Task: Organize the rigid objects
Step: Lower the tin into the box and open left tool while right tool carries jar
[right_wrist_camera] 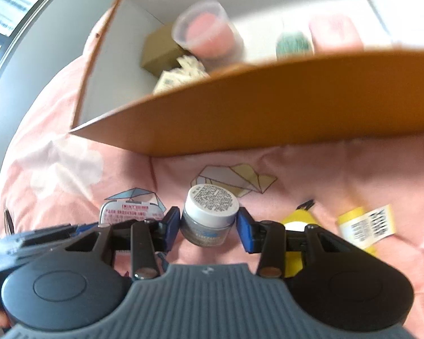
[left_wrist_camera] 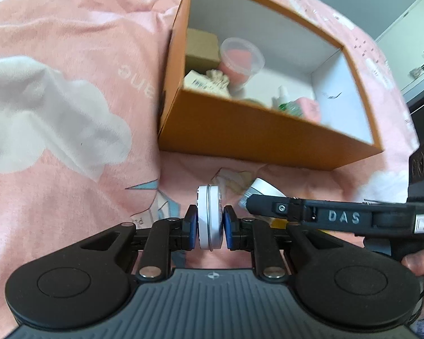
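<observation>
My left gripper is shut on a flat white round tin, held on edge just above the pink bedspread, in front of the orange box. My right gripper holds a small grey jar with a white lid between its blue pads; the pads look to be touching its sides. The jar also shows in the left wrist view, behind the right gripper's finger. The tin also shows in the right wrist view. The box holds a clear cup with pink contents, a brown carton and small bottles.
A yellow tube and a yellow object lie on the bedspread to the right of the right gripper. The pink spread with white cloud prints stretches to the left. A grey wall and counter stand at the far right.
</observation>
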